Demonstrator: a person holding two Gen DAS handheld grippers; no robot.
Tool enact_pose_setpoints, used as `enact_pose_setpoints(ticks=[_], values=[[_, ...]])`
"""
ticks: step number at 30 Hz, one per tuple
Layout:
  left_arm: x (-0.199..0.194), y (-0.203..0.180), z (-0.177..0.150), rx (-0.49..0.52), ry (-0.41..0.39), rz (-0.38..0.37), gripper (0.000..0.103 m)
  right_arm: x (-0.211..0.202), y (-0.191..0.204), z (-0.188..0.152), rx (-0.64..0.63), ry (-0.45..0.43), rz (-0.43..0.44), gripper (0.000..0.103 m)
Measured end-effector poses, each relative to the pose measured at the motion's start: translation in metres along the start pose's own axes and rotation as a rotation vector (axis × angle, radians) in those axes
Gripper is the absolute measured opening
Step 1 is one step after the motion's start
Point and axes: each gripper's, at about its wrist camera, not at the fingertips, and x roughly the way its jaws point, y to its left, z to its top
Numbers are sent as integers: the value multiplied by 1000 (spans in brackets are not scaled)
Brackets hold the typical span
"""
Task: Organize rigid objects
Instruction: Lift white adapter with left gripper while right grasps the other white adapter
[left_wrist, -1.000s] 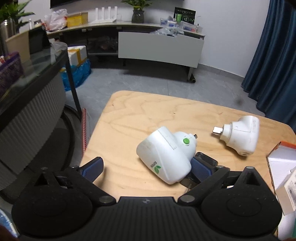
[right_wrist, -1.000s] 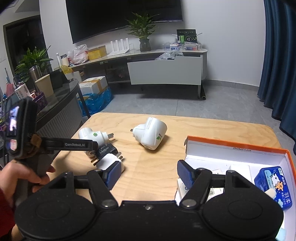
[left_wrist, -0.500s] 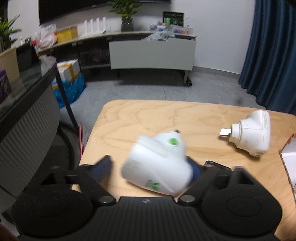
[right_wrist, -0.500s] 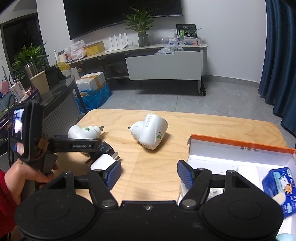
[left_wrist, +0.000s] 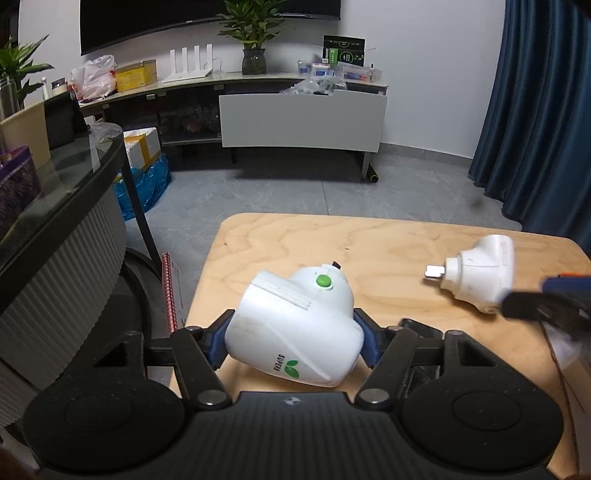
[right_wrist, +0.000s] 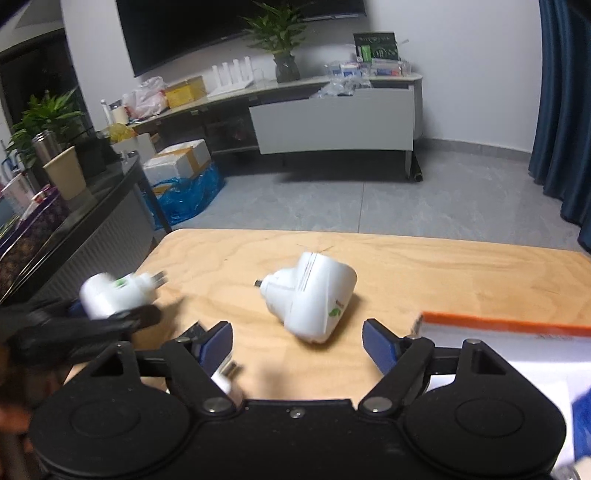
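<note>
Left gripper (left_wrist: 291, 343) has just closed its jaws onto a white plug adapter with green button (left_wrist: 295, 328); both blue pads (left_wrist: 218, 341) press its sides, and it sits at the near left part of the wooden tabletop (left_wrist: 369, 243). Whether it is lifted off the wood cannot be told. Second white adapter (right_wrist: 310, 295) lies on its side mid-tabletop, prongs pointing left. Right gripper (right_wrist: 297, 345) has its jaws spread wide, just been opening, nothing gripped; the second adapter lies just beyond the gap between the tips, untouched. Orange-rimmed white box (right_wrist: 506, 325) sits at the near right. A small white plug (right_wrist: 225, 380) lies blurred beside the right gripper's left finger. Right wrist view is motion-blurred.
</note>
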Motion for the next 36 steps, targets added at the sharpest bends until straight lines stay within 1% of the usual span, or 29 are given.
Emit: enact_pose_setpoints(ticks=[2, 5, 8, 9, 10, 11, 12, 16, 18, 20, 22, 23, 29, 36], values=[[-6, 1, -2, -7, -4, -10, 67, 10, -1, 6, 2, 3, 7, 92], [-12, 1, -2, -15, -16, -28, 67, 27, -1, 11, -7, 20, -29, 93], [-11, -1, -1, -15, -29, -45, 67, 40, -6, 15, 5, 35, 1, 93], [-11, -2, -1, -14, -32, -51, 67, 43, -6, 16, -1, 28, -6, 93], [-11, -3, -1, -11, -34, -53, 67, 46, -6, 17, -4, 19, -9, 95], [-10, -3, -2, -8, -36, -54, 67, 48, -6, 17, -11, 10, -4, 102], [-9, -5, -3, -8, -34, -55, 67, 50, -5, 17, -22, 1, -1, 103], [-6, -3, -4, -21, -26, -57, 67, 64, 8, 13, -127, 12, -87, 103], [-6, -2, -4, -25, -28, -57, 67, 65, 10, 9, -154, -16, -94, 103], [-6, -1, -4, -27, -27, -59, 67, 62, 15, 3, -197, -40, -77, 94], [-5, -1, -4, -27, -26, -60, 67, 61, 24, -2, -266, -51, -79, 94], [-5, -2, -5, -26, -26, -57, 67, 61, 27, -2, -272, -56, -72, 94], [-9, -2, -4, -34, -33, -46, 67, 41, 26, -8, -190, -107, -56, 94], [-27, -12, -2, -18, -45, -42, 67, -12, 21, -11, -108, -150, -31, 94]])
